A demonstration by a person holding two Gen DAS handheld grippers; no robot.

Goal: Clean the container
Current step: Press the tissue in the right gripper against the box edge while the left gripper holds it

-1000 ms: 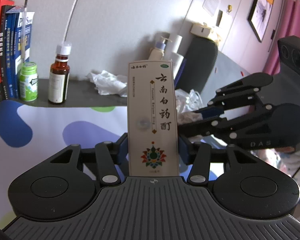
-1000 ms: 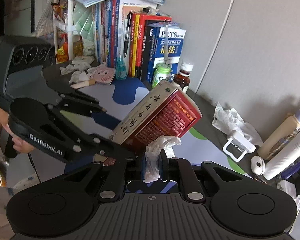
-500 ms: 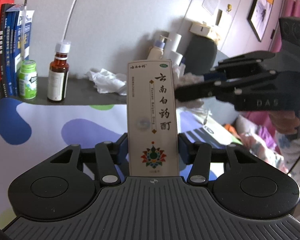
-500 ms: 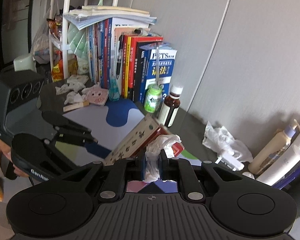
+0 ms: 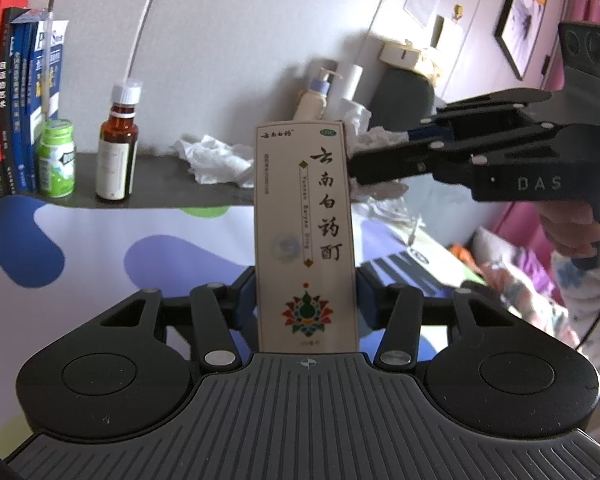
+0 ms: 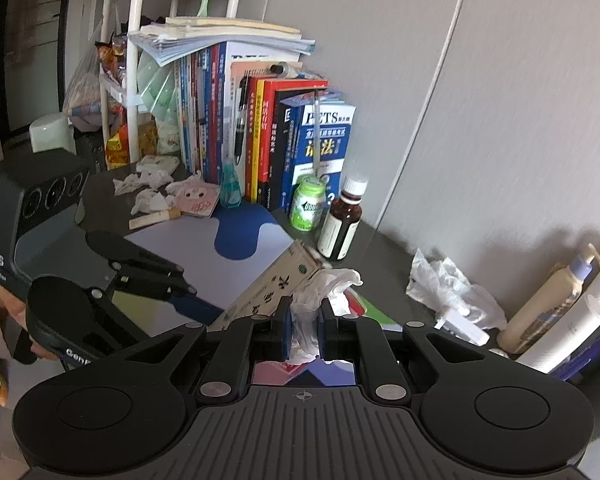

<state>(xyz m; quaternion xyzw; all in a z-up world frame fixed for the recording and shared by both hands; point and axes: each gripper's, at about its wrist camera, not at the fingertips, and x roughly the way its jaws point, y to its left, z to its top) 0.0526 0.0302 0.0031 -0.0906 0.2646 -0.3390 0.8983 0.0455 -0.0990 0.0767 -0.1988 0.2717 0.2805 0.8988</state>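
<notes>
A tall cream medicine box (image 5: 306,236) with black characters stands upright between the fingers of my left gripper (image 5: 306,300), which is shut on its lower part. My right gripper (image 5: 380,152) comes in from the right at the level of the box's top right edge. The right wrist view shows the right gripper (image 6: 304,320) shut on a crumpled white tissue (image 6: 324,284). The tissue lies against the top end of the box (image 6: 276,284). A hand holds the left gripper's body (image 6: 52,240) at the left.
A brown bottle (image 5: 118,148), a green canister (image 5: 58,158) and a row of books (image 5: 16,92) stand at the back of the desk. Crumpled tissues (image 5: 216,158) lie behind the box. A lotion bottle (image 6: 548,304) stands far right. A patterned mat (image 5: 100,240) covers the desk.
My right gripper rose with the tissue from low beside the box to its top right edge. The left gripper and the box stayed still.
</notes>
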